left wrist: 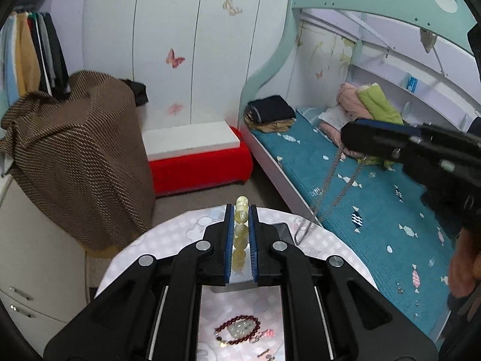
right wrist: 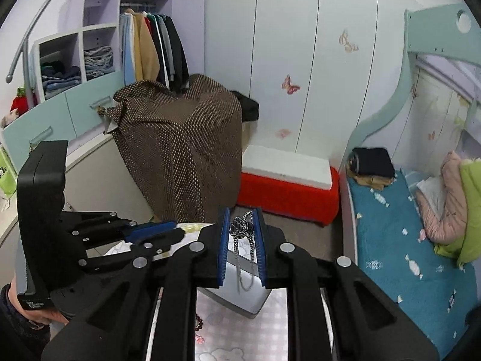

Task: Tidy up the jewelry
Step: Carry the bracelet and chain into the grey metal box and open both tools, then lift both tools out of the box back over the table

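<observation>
The left hand-held gripper [left wrist: 241, 210] squeezes a yellow bead bracelet [left wrist: 241, 207]; the beads are hard, round and slippery. The right hand-held gripper [right wrist: 242, 225] pinches a silver chain necklace [right wrist: 240, 227], light and floppy, by its pendant, so the chain dangles below.

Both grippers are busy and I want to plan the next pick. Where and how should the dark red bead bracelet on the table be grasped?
The bracelet lies flat as an open loop on the table, around a pale pendant. Come straight down from above and pinch one side of the bead ring, one finger inside the loop and one outside. The far arc looks best: it is free of the pendant and of the charms at the near edge.
</observation>
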`<action>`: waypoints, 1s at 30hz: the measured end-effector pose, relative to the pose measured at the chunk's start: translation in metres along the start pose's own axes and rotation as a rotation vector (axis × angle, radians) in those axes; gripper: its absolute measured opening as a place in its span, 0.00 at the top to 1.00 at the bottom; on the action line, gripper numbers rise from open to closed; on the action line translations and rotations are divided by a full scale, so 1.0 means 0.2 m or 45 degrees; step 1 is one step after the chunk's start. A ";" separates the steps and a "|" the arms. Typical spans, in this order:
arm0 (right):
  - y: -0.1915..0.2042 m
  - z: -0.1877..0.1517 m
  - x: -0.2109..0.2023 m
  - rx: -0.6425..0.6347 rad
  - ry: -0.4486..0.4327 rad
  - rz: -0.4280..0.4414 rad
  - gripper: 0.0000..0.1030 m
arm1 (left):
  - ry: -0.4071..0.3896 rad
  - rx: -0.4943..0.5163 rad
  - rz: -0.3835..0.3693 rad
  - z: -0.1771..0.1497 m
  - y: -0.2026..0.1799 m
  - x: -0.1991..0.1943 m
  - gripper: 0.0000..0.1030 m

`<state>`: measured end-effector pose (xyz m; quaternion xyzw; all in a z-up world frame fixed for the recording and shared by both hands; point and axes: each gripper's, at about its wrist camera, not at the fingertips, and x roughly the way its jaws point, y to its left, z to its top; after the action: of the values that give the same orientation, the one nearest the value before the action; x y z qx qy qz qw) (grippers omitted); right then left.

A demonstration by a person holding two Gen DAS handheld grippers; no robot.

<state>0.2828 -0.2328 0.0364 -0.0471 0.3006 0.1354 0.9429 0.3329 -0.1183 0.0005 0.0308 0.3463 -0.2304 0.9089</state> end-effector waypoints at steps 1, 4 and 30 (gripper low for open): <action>-0.01 0.00 0.04 0.006 0.016 0.000 0.86 | 0.021 -0.009 -0.012 0.01 0.01 0.05 0.91; -0.05 -0.04 0.17 0.044 0.078 0.016 0.86 | 0.070 -0.018 -0.015 0.01 0.01 0.17 0.91; -0.17 -0.29 0.18 0.308 0.092 -0.011 0.08 | -0.114 -0.083 0.295 -0.25 0.15 -0.10 0.07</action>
<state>0.2885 -0.2664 -0.0326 0.0609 0.3481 0.0921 0.9309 0.3029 -0.0731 -0.0280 0.0306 0.3069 -0.1137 0.9444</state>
